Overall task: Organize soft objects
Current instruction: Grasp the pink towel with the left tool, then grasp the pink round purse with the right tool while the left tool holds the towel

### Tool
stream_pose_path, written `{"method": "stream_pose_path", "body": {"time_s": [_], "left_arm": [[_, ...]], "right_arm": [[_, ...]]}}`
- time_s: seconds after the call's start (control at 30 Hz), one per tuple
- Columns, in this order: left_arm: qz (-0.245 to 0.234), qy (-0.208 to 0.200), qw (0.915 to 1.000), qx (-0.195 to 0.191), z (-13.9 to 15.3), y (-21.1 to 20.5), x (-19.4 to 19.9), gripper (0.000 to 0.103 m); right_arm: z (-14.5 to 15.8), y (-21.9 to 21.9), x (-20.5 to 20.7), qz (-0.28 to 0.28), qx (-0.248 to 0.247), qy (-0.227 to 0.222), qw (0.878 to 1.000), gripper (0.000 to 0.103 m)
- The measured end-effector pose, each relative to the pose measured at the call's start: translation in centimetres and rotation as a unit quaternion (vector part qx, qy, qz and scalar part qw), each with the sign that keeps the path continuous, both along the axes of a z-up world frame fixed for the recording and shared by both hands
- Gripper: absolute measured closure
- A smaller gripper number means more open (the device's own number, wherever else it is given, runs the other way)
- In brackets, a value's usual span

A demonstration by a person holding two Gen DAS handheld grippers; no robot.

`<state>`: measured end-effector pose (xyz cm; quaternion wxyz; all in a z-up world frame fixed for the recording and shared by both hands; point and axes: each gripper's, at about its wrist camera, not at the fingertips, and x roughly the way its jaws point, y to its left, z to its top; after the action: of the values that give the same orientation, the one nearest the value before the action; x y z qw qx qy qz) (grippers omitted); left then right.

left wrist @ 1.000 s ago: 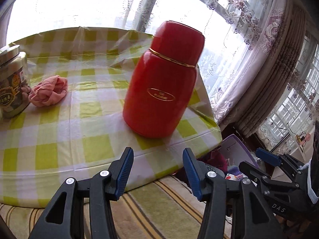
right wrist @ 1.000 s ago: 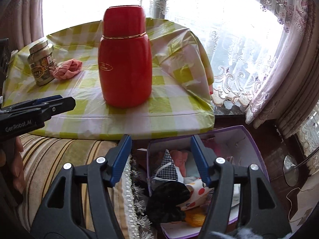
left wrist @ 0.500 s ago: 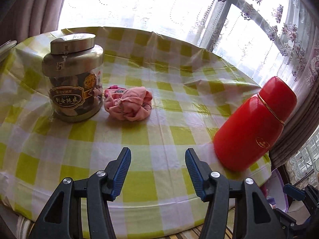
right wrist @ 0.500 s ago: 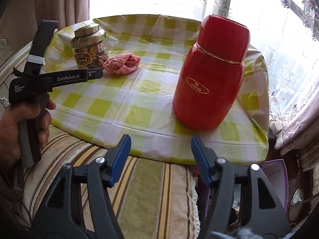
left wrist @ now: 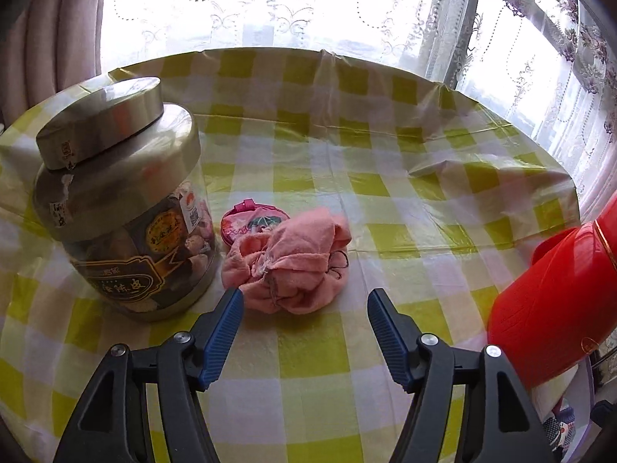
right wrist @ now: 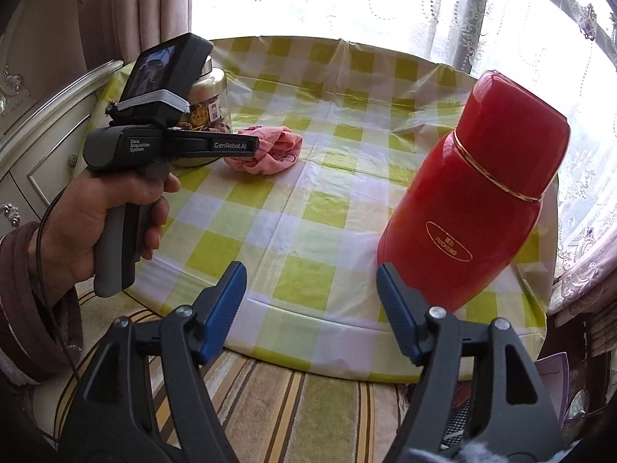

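At the left of the left wrist view a silver-lidded jar (left wrist: 119,212) stands on the checked tabletop (left wrist: 385,200). Touching its right side, at centre frame, lies a crumpled pink cloth (left wrist: 293,266). The left gripper (left wrist: 304,305) tilts down just short of it, jaws opening, nothing between them. A good grasp likely takes the cloth's middle, clear of the jar. A red flask (right wrist: 474,200) stands right. The right gripper (right wrist: 310,281) hovers over the tabletop edge, opening, empty.

Red flask (right wrist: 474,189) stands on checked tablecloth (right wrist: 308,208).
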<state>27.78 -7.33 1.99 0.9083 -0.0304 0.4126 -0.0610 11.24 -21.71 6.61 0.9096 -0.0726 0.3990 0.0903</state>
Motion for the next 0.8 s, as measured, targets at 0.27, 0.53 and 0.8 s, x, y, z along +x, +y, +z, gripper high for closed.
{"method": "stream_pose_path", "body": {"time_s": [0.27, 0.53, 0.8], "left_arm": [[-0.002, 0.017, 0.9977, 0.066, -3.6, -2.2, 4.9, 0.035], [-0.016, 0.014, 0.9961, 0.085, -6.8, -2.3, 4.9, 0.056], [-0.04, 0.03, 0.9987, 0.013, -6.4, -0.8, 2.5, 0.075]], "right_arm": [[-0.3, 0.3, 3.3, -0.013, 0.014, -0.001, 1.0, 0.029], [0.2, 1.7, 6.2, -0.014, 0.016, -0.016, 1.0, 0.029], [1.8, 1.8, 10.7, -0.037, 0.04, -0.04, 0.998, 0.017]]}}
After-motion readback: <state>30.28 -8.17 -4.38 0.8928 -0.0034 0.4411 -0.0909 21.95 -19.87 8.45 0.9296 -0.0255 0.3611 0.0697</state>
